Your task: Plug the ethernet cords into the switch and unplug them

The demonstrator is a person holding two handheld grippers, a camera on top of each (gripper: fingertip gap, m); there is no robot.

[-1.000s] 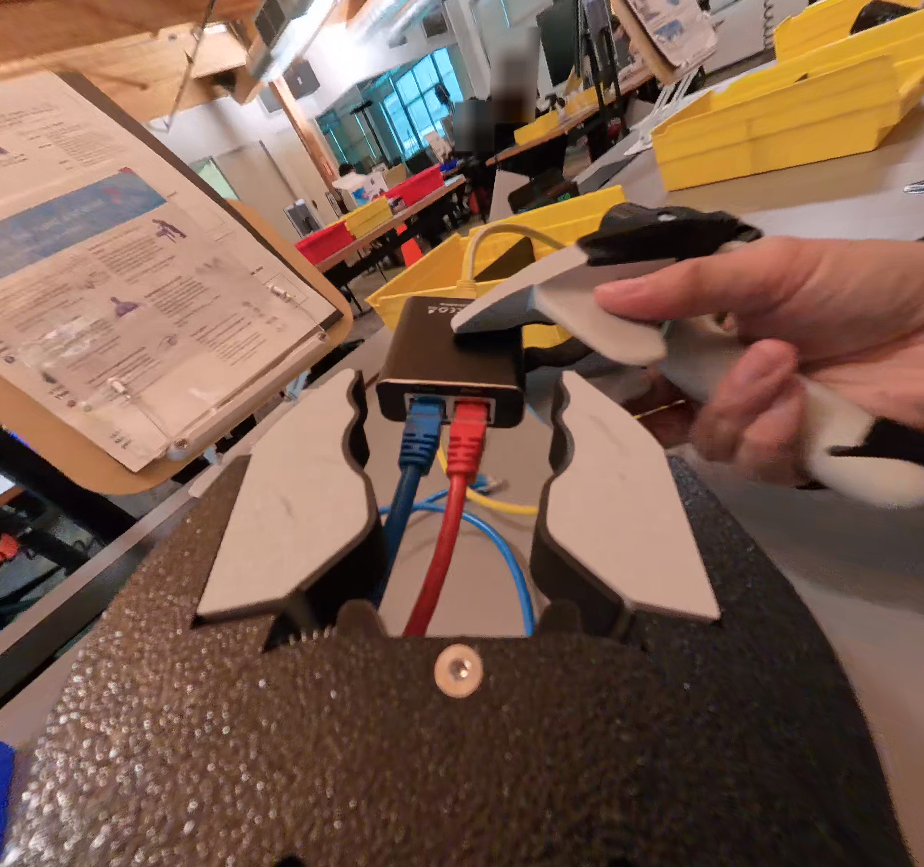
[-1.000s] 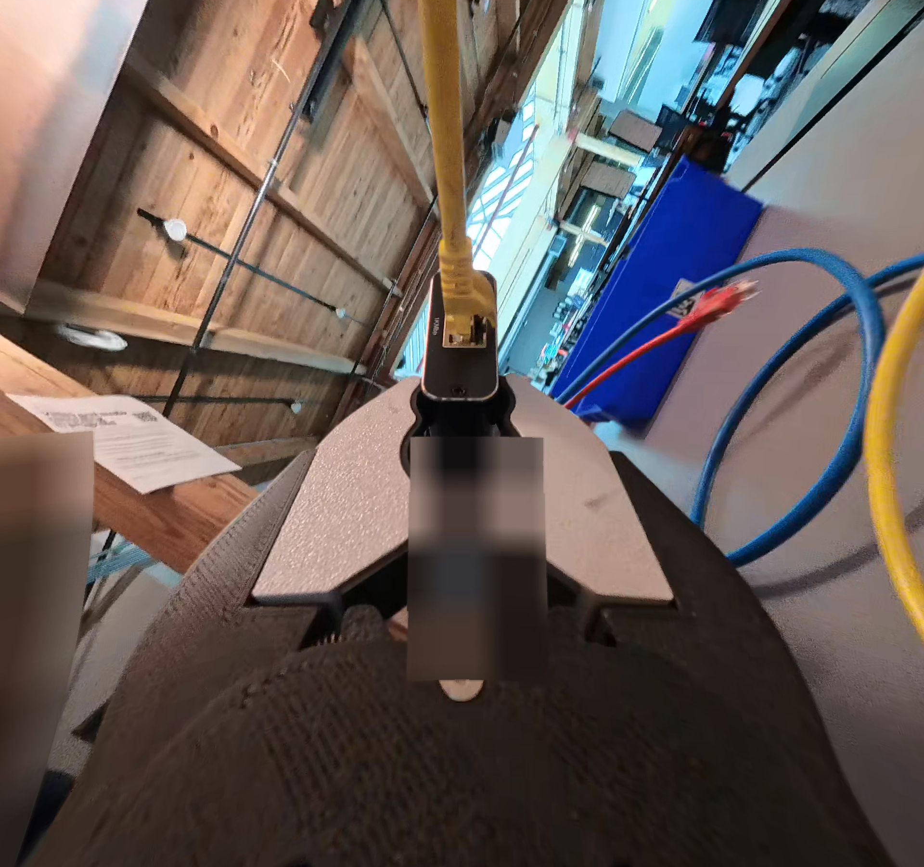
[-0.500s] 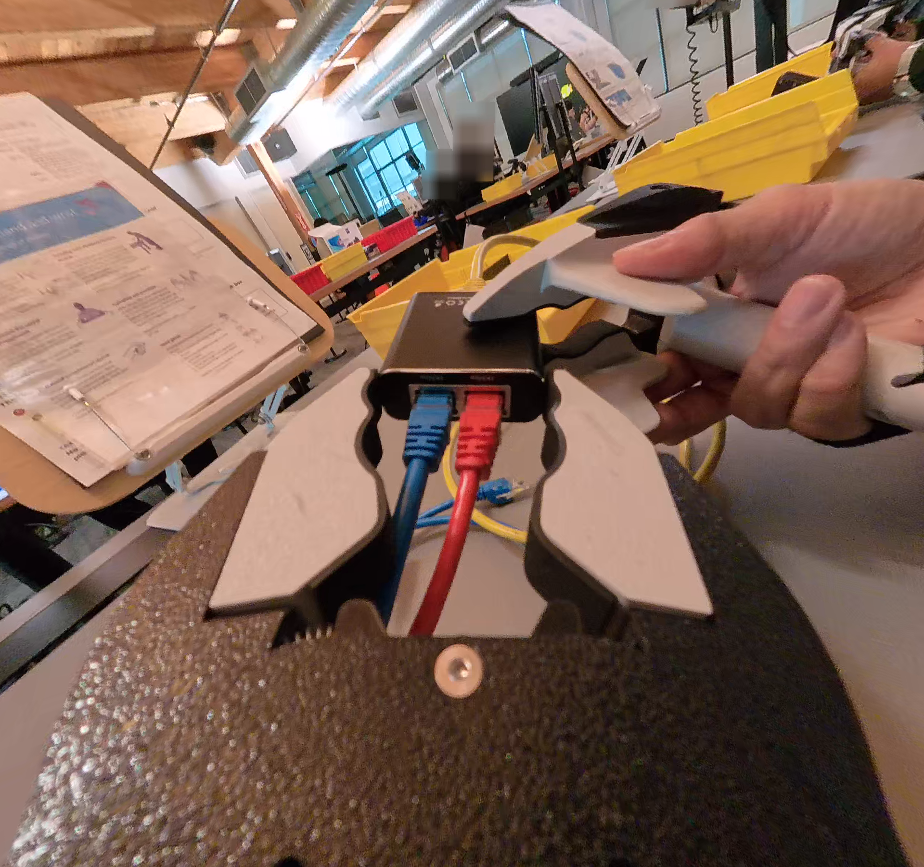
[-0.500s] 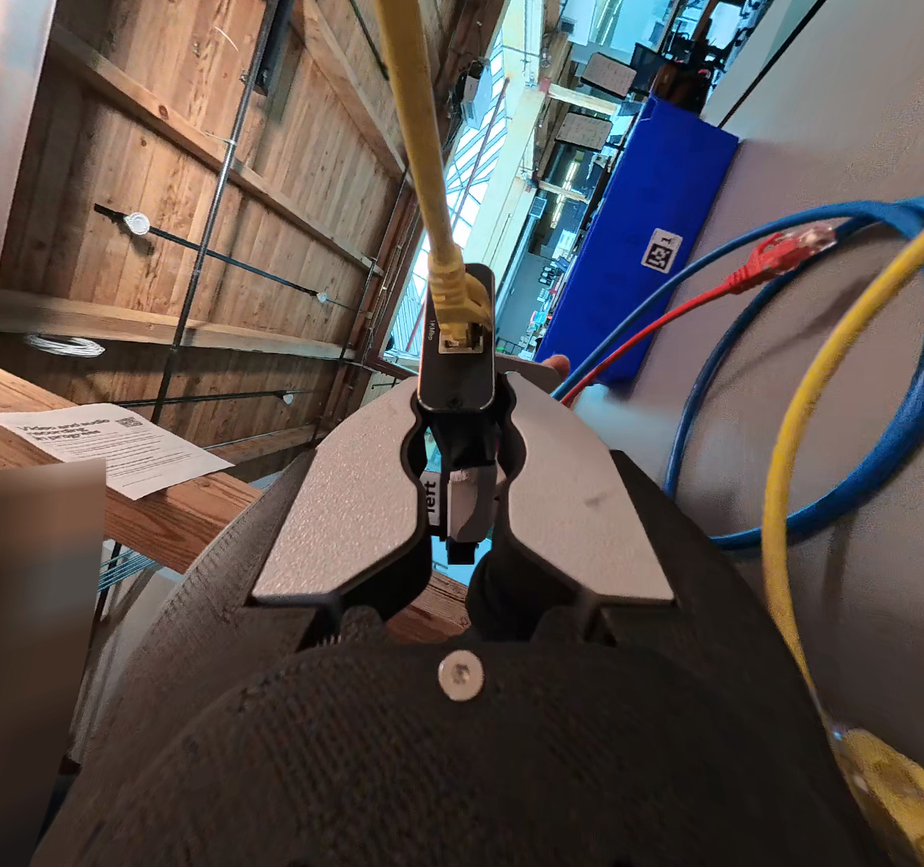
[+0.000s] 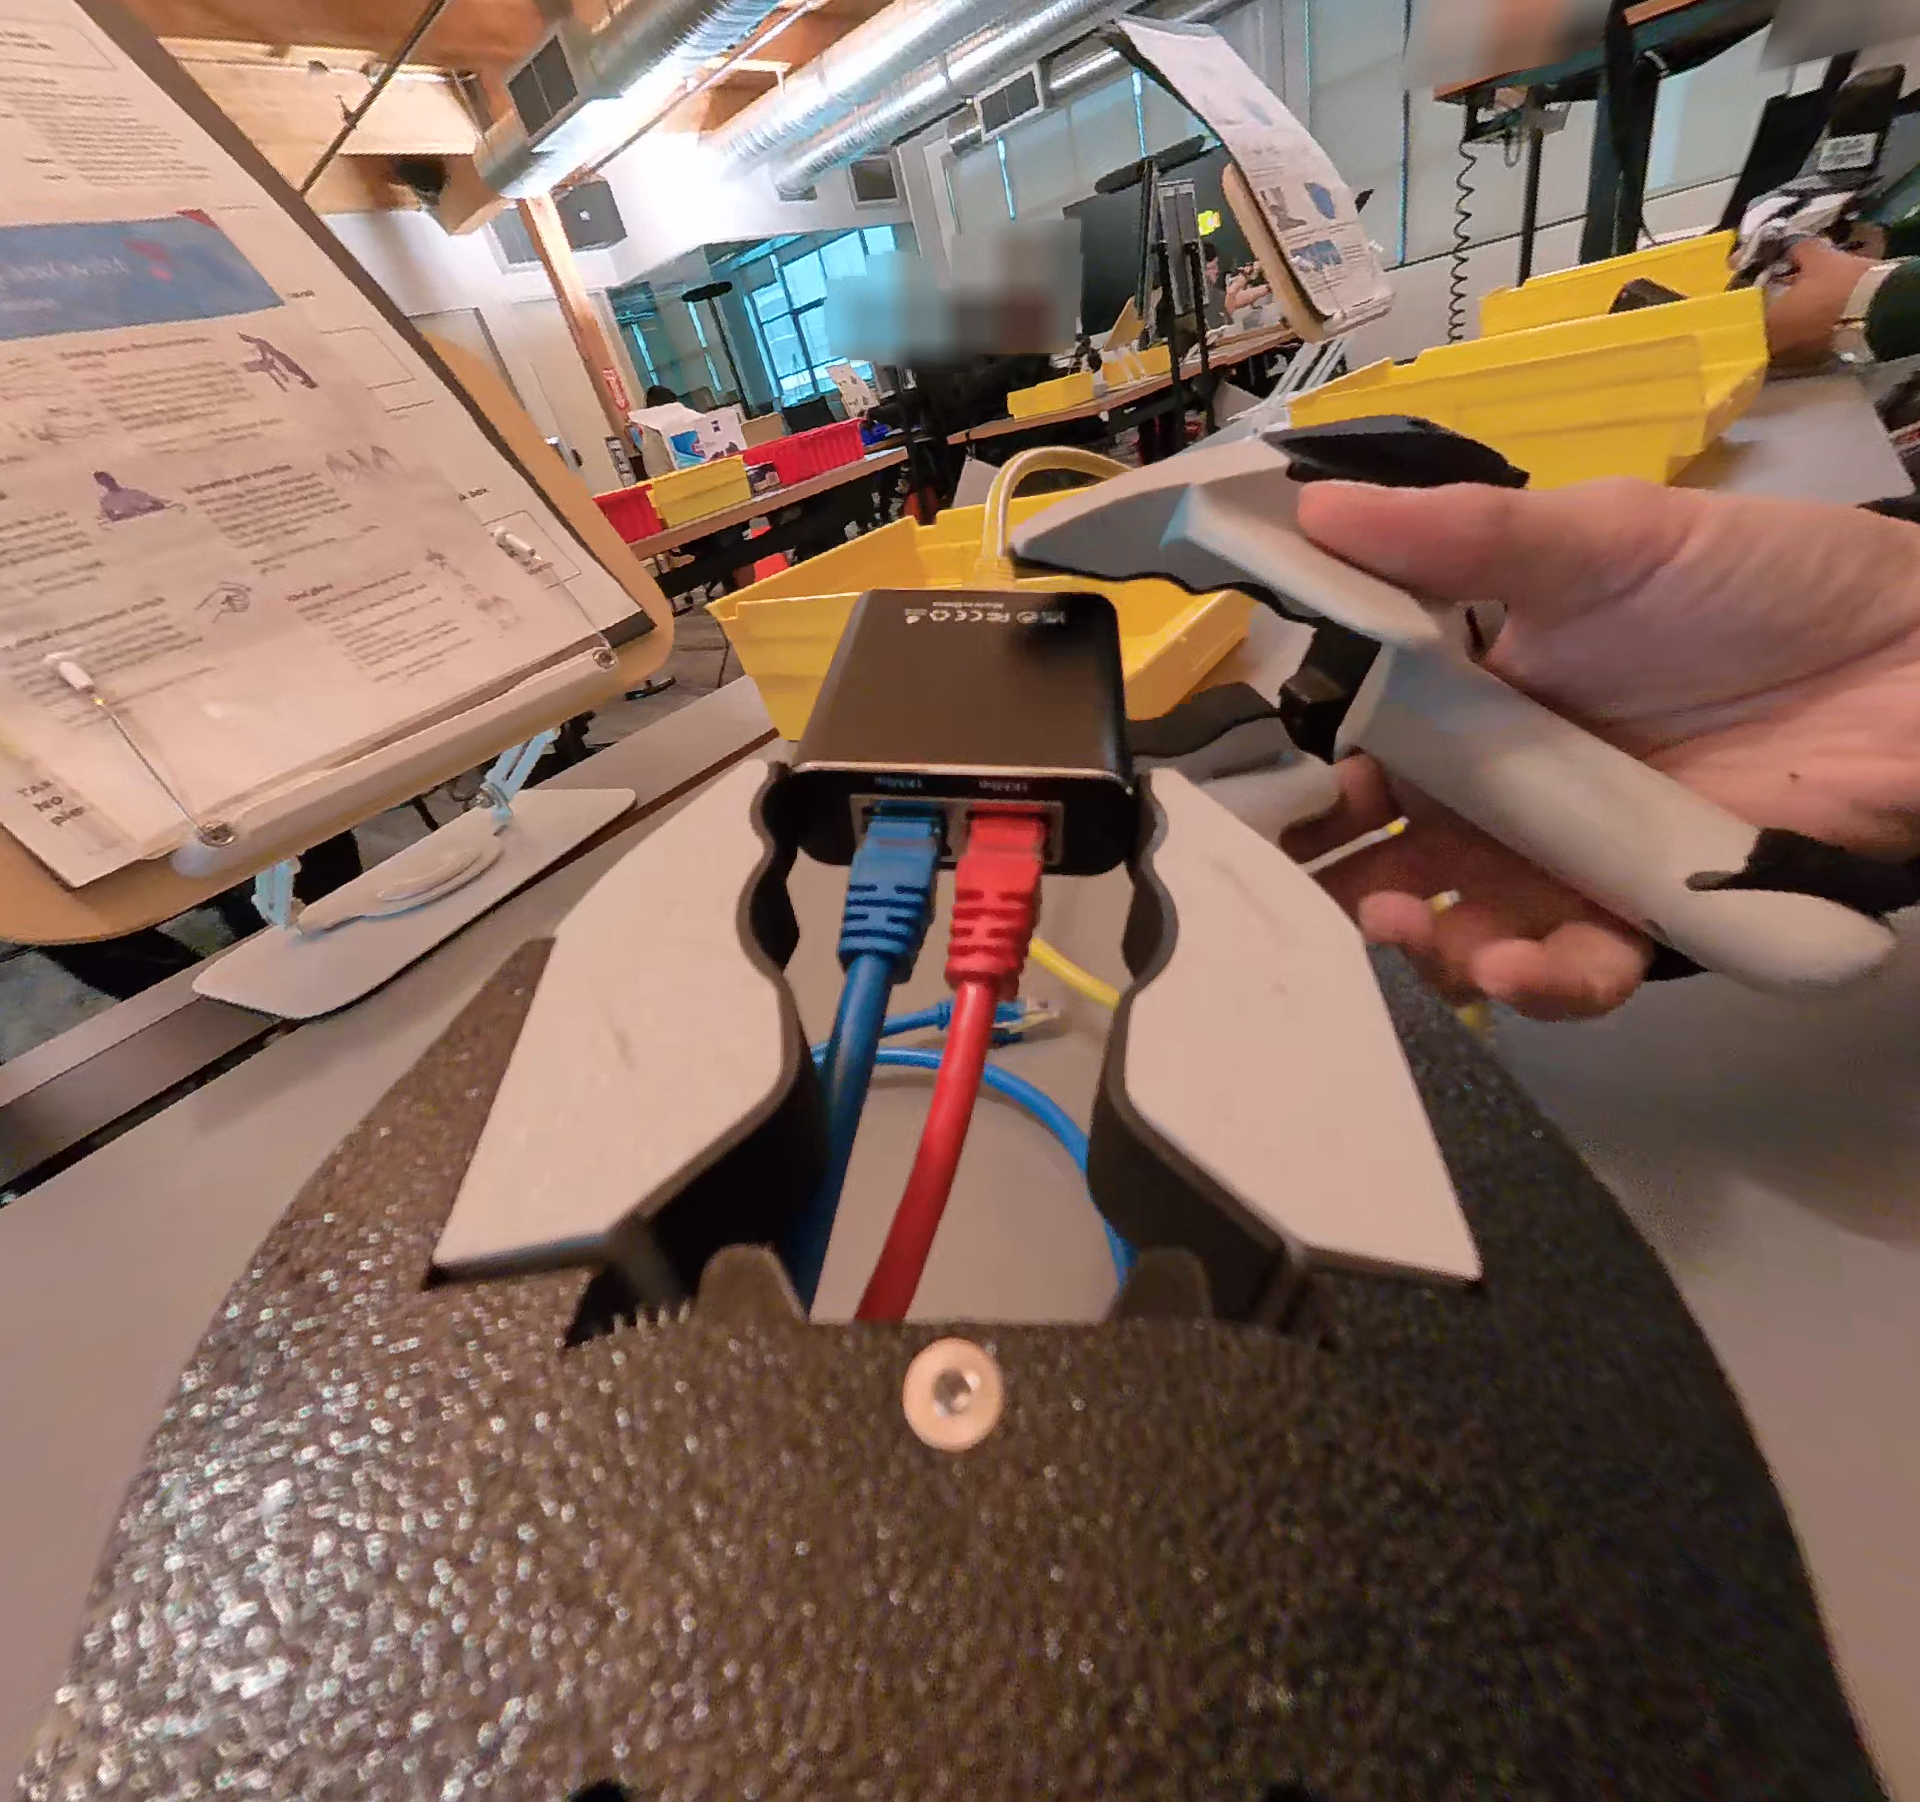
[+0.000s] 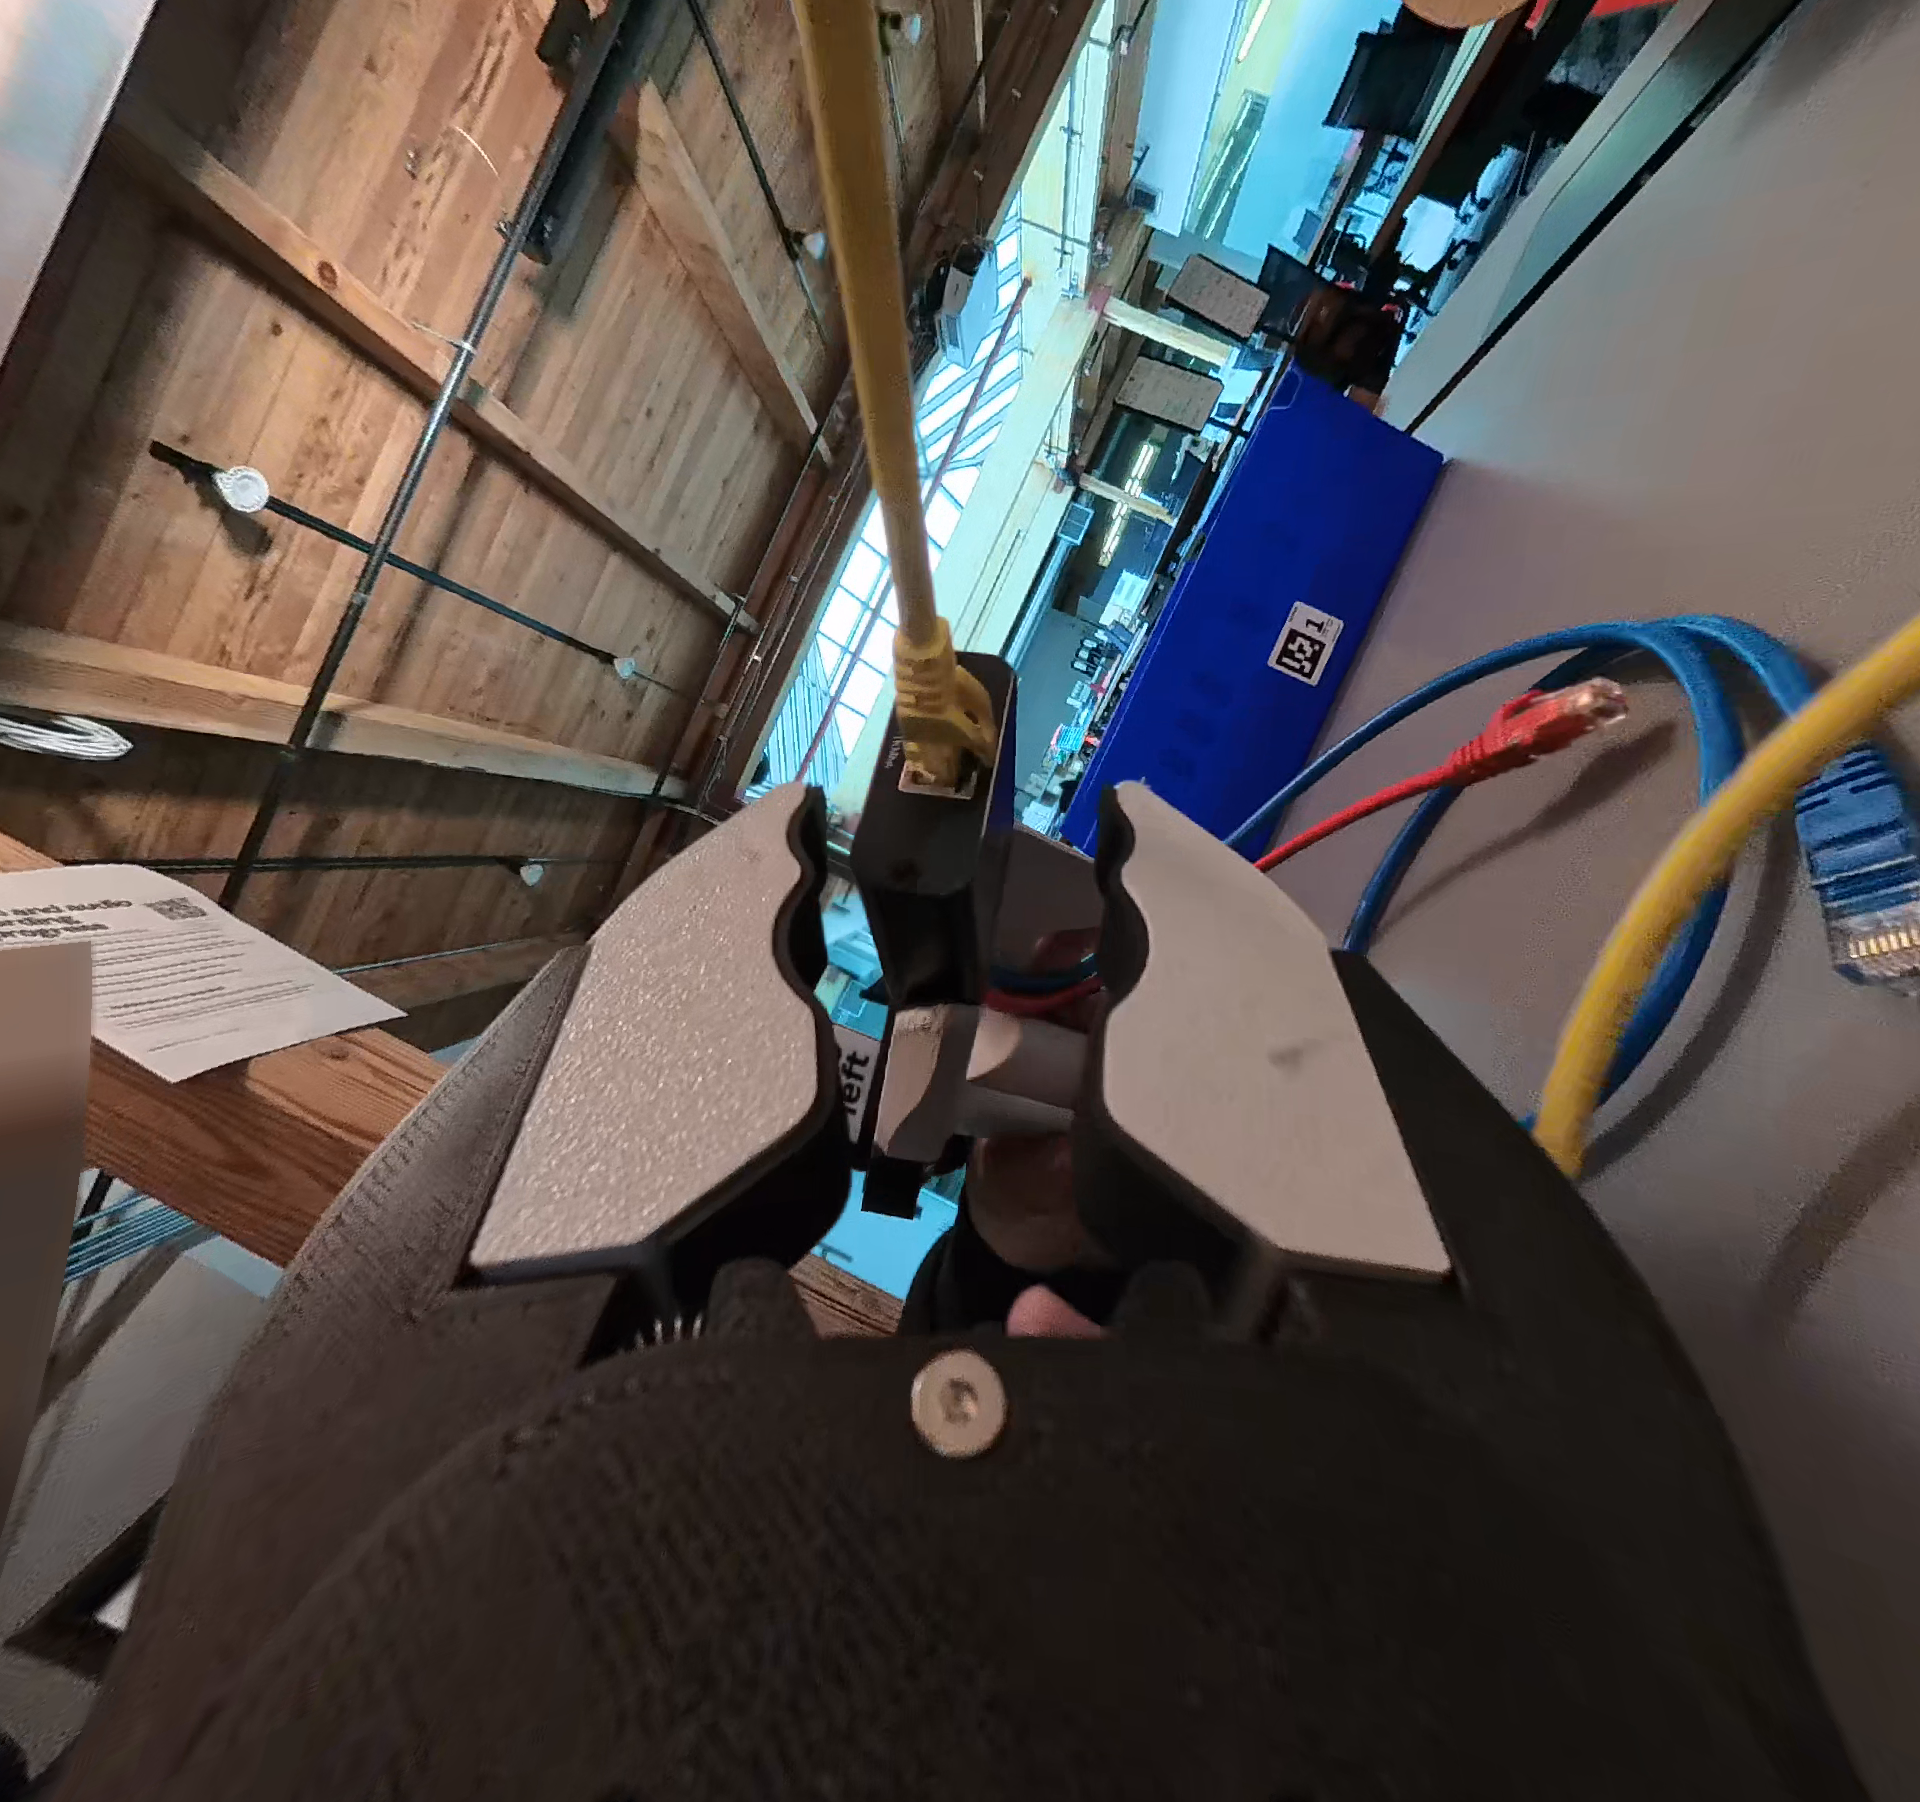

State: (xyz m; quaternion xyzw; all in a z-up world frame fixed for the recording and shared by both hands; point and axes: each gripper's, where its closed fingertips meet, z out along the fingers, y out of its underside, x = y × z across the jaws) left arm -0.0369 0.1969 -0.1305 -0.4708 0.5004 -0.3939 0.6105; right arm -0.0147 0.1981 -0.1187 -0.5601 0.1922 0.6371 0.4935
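Note:
The black switch (image 5: 966, 682) is held off the grey table (image 5: 1714, 1181). My left gripper (image 5: 956, 796) is shut on its near end. A blue plug (image 5: 883, 879) and a red plug (image 5: 992, 895) sit in its two near ports. In the right wrist view the switch (image 6: 925, 848) has a yellow plug (image 6: 935, 713) in its far port. My right gripper (image 6: 961, 802) is open, its fingers either side of the switch and apart from it. The right gripper also shows in the left wrist view (image 5: 1195, 526), held by a hand above the switch.
A loose red plug (image 6: 1538, 724), a loose blue plug (image 6: 1860, 879) and a yellow cord (image 6: 1662, 869) lie on the table. A paper stand (image 5: 260, 505) is at the left, yellow bins (image 5: 935, 609) behind, and a blue box (image 6: 1247, 630) at the table edge.
My right gripper was shut on the switch and has opened. My left gripper has moved up and closed on the switch's near end.

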